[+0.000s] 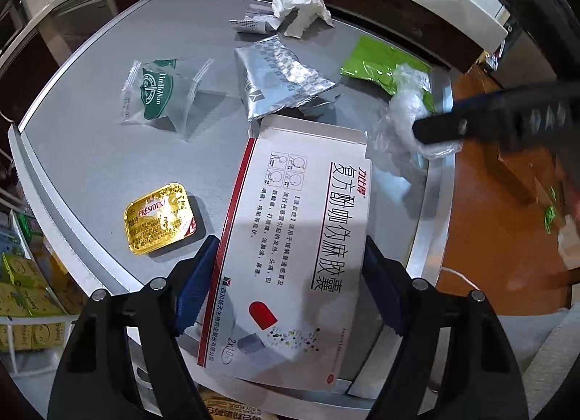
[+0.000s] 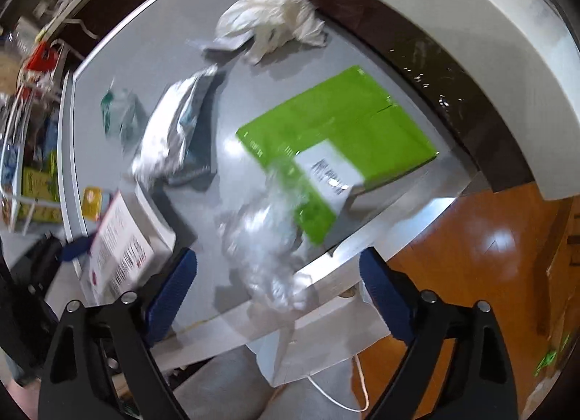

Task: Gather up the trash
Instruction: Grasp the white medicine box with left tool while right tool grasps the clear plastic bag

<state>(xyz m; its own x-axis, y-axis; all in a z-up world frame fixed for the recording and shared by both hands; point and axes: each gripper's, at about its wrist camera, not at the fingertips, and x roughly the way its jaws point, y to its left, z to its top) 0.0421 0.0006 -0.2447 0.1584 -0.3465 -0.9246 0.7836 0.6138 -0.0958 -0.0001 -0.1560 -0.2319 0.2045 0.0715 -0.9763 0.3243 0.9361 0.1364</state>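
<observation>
A white medicine box (image 1: 301,238) with a red capsule picture lies at the near edge of the grey table (image 1: 90,151). My left gripper (image 1: 291,242) points steeply down at it, and its blue pads meet the box's two long sides. A crumpled clear plastic wrap (image 2: 261,238) sits at the table's right edge, between the spread pads of my right gripper (image 2: 277,256), which do not touch it. That view is blurred. In the left wrist view a black finger of the right gripper (image 1: 453,122) reaches over the plastic wrap (image 1: 402,101).
Other litter on the table: a gold butter portion (image 1: 159,218), a clear bag with green print (image 1: 159,90), a silver foil pack (image 1: 279,71), crumpled white tissue (image 1: 301,3) and a green box (image 2: 344,119). Wooden floor (image 2: 471,238) lies to the right, shelves with yellow boxes (image 1: 25,289) to the left.
</observation>
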